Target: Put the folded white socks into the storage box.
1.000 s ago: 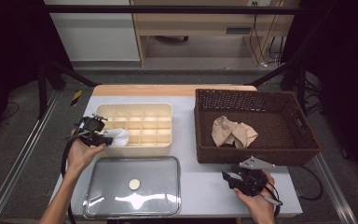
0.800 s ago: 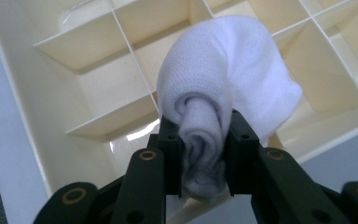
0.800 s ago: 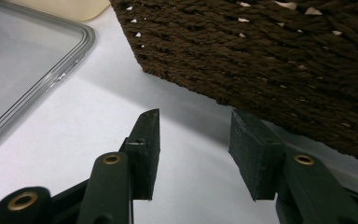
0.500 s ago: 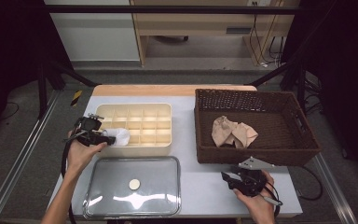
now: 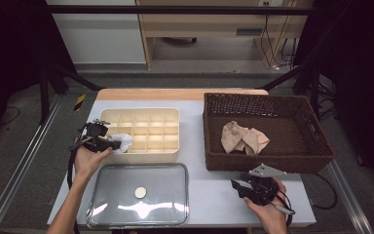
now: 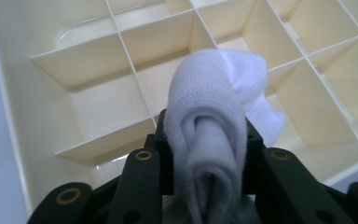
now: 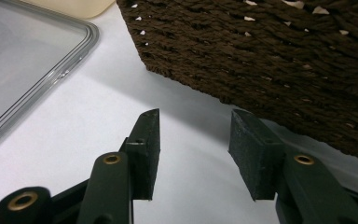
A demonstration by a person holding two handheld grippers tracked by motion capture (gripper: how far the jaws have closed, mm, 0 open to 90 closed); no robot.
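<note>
A rolled white sock (image 6: 209, 121) is pinched between the jaws of my left gripper (image 6: 208, 133), which have just been closing on it. The gripper holds it over the near-left cells of the cream divided box (image 6: 98, 60). From above, the left gripper (image 5: 113, 144) and the sock (image 5: 125, 142) sit at the box's (image 5: 141, 110) front-left corner. My right gripper (image 5: 237, 186) rests low on the white table in front of the brown wicker basket (image 5: 268, 102). It is open, and nothing lies between its pads (image 7: 193, 149).
Beige crumpled cloth (image 5: 246, 138) lies inside the basket. A clear lid (image 5: 139, 195) with a round knob lies flat in front of the box, and its rim (image 7: 74, 56) is just left of the right gripper. The basket wall (image 7: 270, 51) stands close ahead of the right jaws.
The left gripper and the white sock have barely shifted at the box's front-left corner. The right hand has kept still.
</note>
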